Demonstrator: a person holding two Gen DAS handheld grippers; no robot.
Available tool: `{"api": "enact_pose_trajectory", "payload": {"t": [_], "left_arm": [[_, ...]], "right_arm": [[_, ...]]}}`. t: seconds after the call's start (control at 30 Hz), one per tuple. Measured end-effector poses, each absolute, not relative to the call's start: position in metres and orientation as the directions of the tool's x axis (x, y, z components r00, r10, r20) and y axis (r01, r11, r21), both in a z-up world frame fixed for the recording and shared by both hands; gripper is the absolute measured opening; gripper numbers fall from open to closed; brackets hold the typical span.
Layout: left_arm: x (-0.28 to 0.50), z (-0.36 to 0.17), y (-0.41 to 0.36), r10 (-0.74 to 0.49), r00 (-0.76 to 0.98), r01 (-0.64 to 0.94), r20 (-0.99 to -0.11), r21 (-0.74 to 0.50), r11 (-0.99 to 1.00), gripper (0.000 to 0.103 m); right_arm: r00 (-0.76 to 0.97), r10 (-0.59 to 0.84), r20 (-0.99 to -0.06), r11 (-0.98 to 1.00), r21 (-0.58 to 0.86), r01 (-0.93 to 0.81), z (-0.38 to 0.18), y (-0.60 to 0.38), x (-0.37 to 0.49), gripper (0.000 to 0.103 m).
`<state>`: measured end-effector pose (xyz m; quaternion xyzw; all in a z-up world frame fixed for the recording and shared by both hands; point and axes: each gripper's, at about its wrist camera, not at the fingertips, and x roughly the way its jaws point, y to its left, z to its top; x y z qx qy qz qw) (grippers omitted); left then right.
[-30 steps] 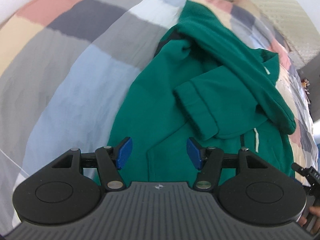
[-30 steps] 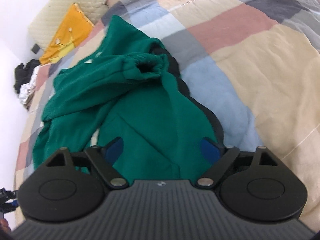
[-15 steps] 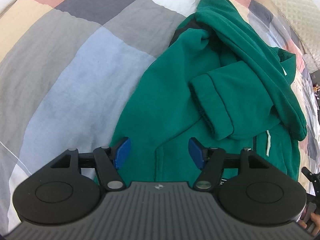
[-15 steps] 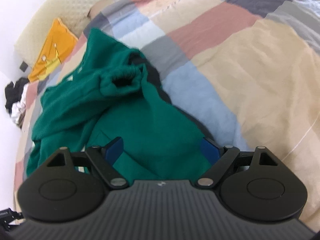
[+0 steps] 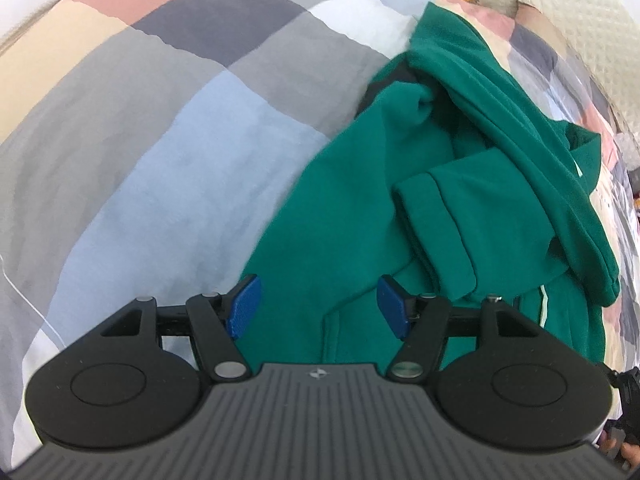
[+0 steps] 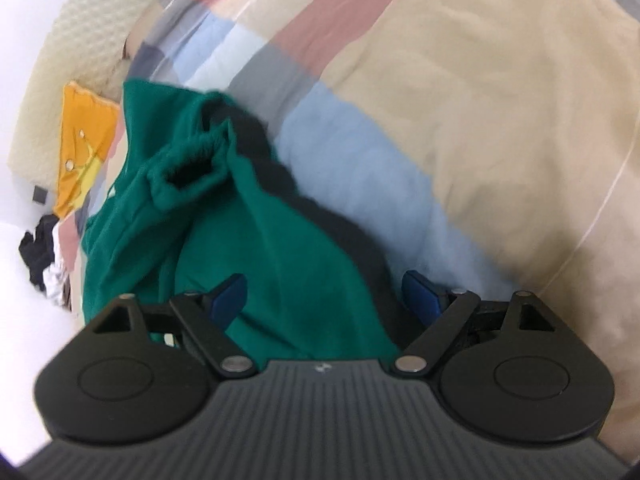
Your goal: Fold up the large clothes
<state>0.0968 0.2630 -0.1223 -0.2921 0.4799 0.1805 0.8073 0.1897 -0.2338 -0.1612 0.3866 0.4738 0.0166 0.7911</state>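
Since the earlier frame, the right gripper (image 6: 320, 300) is being rolled and lowered toward the green hoodie (image 6: 256, 240); its jaws are being opened wider, with cloth lying beyond them, unpinched. The left gripper (image 5: 318, 306) is being held apart over the hem, nothing clamped. The hoodie is being left rumpled on the checked quilt (image 5: 160, 160). Risk, as judged: only the top layer being pinched, so the fold bunches. A dark lining edge (image 6: 344, 236) is being shown only in the right view; the folded sleeve cuff (image 5: 436, 232) only in the left.
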Motion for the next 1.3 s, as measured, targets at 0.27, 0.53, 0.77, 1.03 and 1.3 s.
{"api": "enact_pose_trajectory", "payload": {"t": [0.27,0.53,0.77,1.03,1.3], "left_arm": [[0.092,-0.119,0.265,0.117,0.434,-0.630,-0.894,-0.208,0.748,0.069],[0.102,-0.142,0.264,0.096,0.325,-0.653,-0.941,-0.149,0.743,0.069],[0.093,-0.142,0.258,0.080,0.305,-0.642,-0.949,-0.143,0.753,0.069],[0.096,-0.140,0.252,0.117,0.292,-0.620,-0.949,-0.095,0.779,0.069],[0.101,-0.143,0.255,0.162,0.283,-0.640,-0.945,-0.060,0.766,0.069]], "right_arm": [[0.545,0.574,-0.611,0.537,0.783,0.313,-0.165,-0.232,0.181,0.088],[0.549,0.667,-0.504,0.460,0.858,0.229,-0.155,-0.228,0.177,0.089],[0.540,0.696,-0.473,0.466,0.870,0.161,-0.149,-0.228,0.176,0.089],[0.551,0.559,-0.620,0.577,0.768,0.278,-0.157,-0.231,0.173,0.085],[0.490,0.493,-0.719,0.674,0.672,0.307,-0.163,-0.221,0.174,0.071]]}}
